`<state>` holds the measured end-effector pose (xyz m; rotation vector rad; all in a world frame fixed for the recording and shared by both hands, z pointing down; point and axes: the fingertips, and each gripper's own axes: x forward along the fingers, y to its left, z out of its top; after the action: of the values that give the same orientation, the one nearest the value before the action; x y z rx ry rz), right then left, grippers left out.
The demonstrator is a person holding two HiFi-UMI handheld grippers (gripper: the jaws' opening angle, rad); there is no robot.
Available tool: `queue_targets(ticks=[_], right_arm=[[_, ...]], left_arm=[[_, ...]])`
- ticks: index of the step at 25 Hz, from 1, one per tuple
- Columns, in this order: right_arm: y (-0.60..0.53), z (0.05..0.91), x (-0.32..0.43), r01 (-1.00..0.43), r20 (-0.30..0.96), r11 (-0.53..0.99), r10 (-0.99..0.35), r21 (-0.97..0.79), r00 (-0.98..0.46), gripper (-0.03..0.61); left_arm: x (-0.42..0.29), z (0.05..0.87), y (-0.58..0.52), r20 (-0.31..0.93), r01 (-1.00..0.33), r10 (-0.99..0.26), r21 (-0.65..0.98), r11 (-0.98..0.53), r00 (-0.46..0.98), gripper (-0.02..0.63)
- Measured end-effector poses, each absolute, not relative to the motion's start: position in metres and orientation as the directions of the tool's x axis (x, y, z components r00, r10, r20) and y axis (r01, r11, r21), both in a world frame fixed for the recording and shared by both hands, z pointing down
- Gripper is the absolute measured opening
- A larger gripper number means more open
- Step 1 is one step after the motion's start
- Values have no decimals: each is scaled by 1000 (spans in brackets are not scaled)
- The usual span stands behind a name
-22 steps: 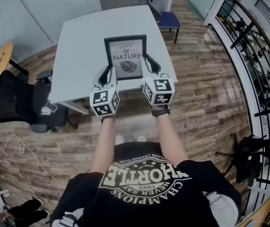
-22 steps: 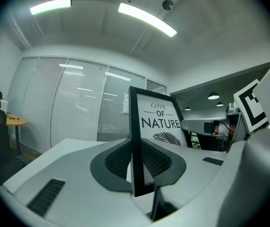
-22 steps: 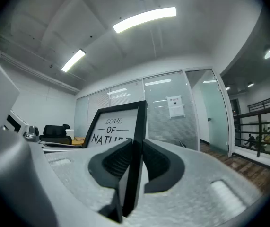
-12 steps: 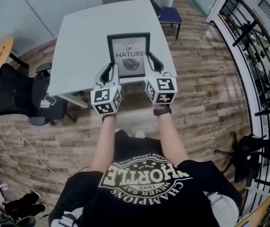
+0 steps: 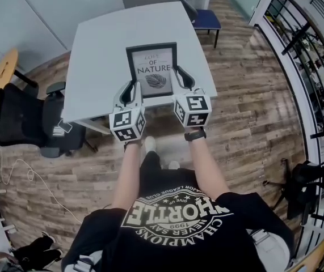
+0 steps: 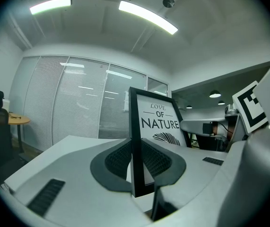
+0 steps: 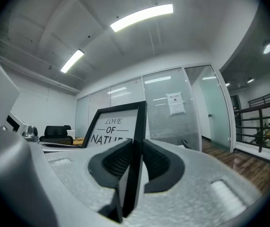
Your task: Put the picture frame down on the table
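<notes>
A black picture frame (image 5: 152, 69) with a white print reading "LOVE OF NATURE" is held in the air over the near part of the light grey table (image 5: 105, 38). My left gripper (image 5: 132, 90) is shut on the frame's lower left edge (image 6: 135, 145). At the lower right edge (image 7: 135, 160), my right gripper (image 5: 180, 83) is likewise shut on it. In both gripper views the thin black rim stands clamped between the dark ribbed pads (image 6: 120, 157), and the print faces upward toward the head camera. The frame's underside is hidden.
A black office chair (image 5: 20, 118) stands left of the table, and a blue chair (image 5: 201, 18) at its far right corner. A black railing (image 5: 309, 67) runs along the right. Wood floor lies between me and the table's near edge.
The frame and both grippers have stayed over the table's near part, shifting slightly in the view as I step. Both grips are unchanged.
</notes>
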<state>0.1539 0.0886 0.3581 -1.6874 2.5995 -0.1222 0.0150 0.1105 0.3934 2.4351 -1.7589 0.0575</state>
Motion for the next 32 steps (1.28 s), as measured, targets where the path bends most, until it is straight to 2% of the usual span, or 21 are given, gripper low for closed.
queue_targets(ticks=[12,23,32], right_arm=[[-38,355,85,-928,36,370,-928,-32,-371,66],[-141,371,39,-954,65,295,-952,-52,-298,66],[-194,405,35,-950,161,304,-937,-66,-311,64]], left_arm=[[-53,396,-31,96,-926,-927,143,-348,363,67],[-99,408,-132,107,-897,-894,137,-420,435,67],[-102,447,-182,166,-890,-881,201,-409,442,67]])
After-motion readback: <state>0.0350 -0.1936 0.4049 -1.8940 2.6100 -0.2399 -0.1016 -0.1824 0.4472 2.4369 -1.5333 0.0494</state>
